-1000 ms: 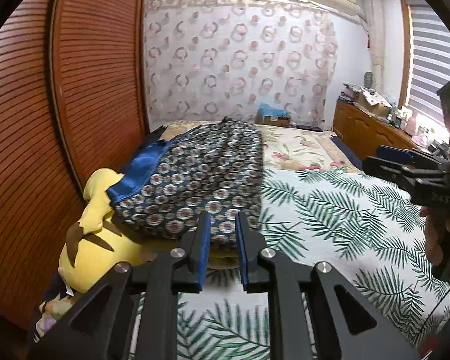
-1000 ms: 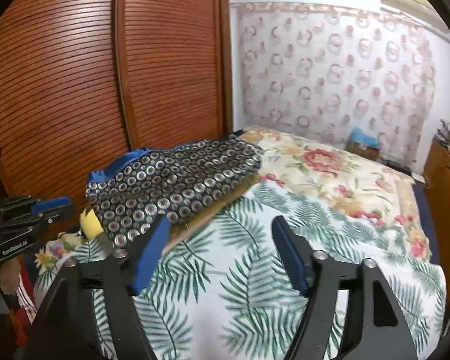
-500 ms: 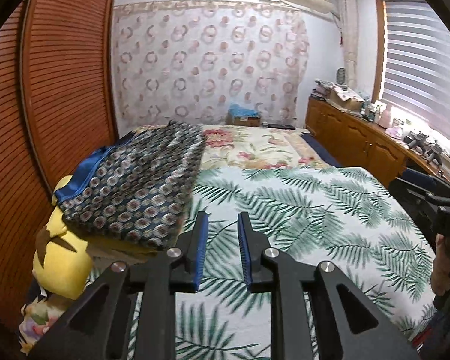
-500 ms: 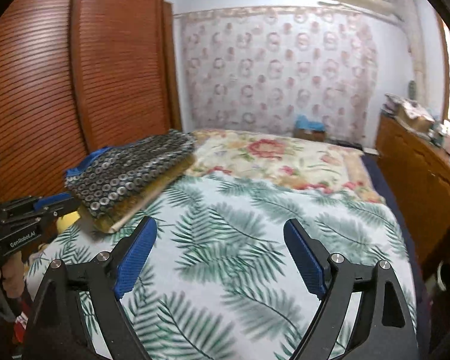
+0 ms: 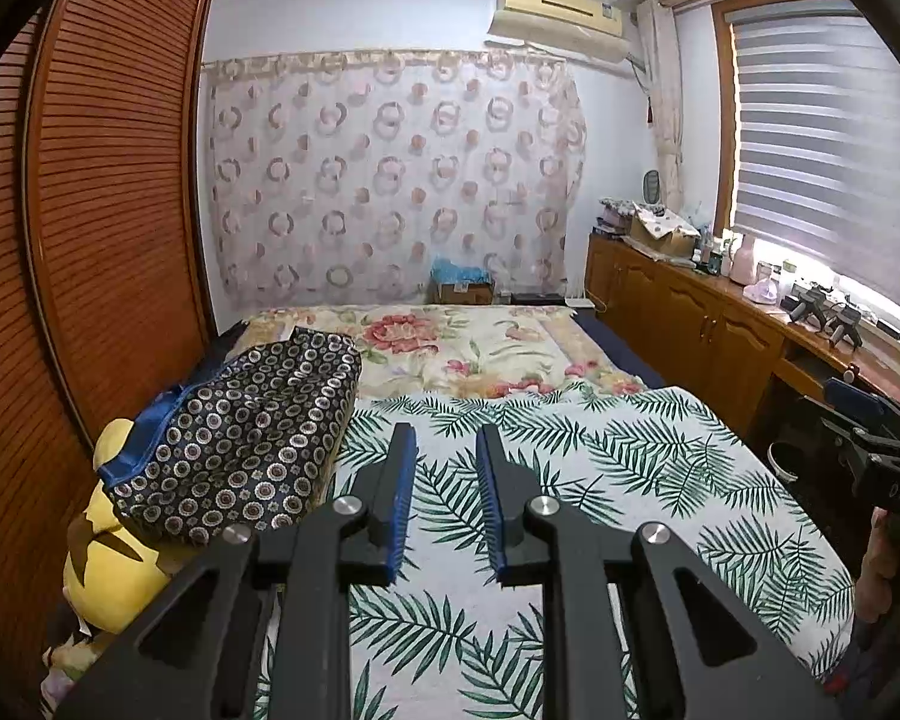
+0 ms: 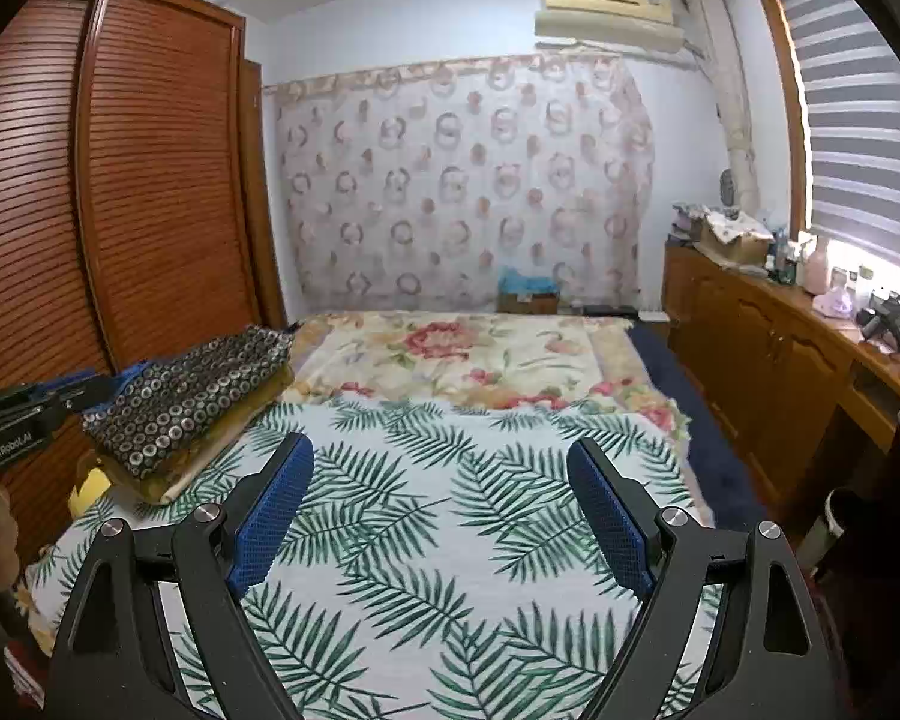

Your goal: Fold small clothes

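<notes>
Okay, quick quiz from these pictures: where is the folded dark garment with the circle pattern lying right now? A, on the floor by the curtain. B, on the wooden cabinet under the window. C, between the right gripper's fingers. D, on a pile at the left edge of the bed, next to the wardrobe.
D: the folded patterned garment sits on a pile at the bed's left edge beside the slatted wardrobe, above a yellow plush toy.

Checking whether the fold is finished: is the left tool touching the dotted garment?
Apart. The left wrist view shows the left tool over bare leaf-print bedspread, with the dotted garment lying off to its left.
</notes>
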`<state>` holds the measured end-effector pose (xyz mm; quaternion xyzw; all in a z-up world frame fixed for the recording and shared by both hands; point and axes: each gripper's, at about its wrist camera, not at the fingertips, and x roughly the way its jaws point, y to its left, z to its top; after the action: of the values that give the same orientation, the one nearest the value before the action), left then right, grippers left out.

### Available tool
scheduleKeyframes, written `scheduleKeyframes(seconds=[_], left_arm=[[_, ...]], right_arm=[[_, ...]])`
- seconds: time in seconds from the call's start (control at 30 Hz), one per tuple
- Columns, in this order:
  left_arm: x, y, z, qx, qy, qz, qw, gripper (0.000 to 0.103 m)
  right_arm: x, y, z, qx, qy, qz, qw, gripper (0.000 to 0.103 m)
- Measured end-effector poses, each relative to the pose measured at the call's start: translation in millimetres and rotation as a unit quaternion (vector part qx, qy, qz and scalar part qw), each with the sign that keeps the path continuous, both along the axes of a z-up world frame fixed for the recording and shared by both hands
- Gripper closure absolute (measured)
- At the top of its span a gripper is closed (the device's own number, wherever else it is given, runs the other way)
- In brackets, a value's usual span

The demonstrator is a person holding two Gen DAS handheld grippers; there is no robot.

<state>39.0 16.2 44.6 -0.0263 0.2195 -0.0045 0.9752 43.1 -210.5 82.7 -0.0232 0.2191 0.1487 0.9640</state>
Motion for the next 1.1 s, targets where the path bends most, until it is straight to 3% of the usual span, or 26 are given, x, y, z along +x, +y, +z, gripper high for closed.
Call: scheduleKeyframes(seconds=[1.1], left_arm=[[-4.6, 2.1, 4.3, 0.005, -0.006, 0.007, 0.9999, 0.083]], right_arm=[[-5.8, -7.3, 6.8, 0.009, -0.013, -0.005, 1.000, 0.015]])
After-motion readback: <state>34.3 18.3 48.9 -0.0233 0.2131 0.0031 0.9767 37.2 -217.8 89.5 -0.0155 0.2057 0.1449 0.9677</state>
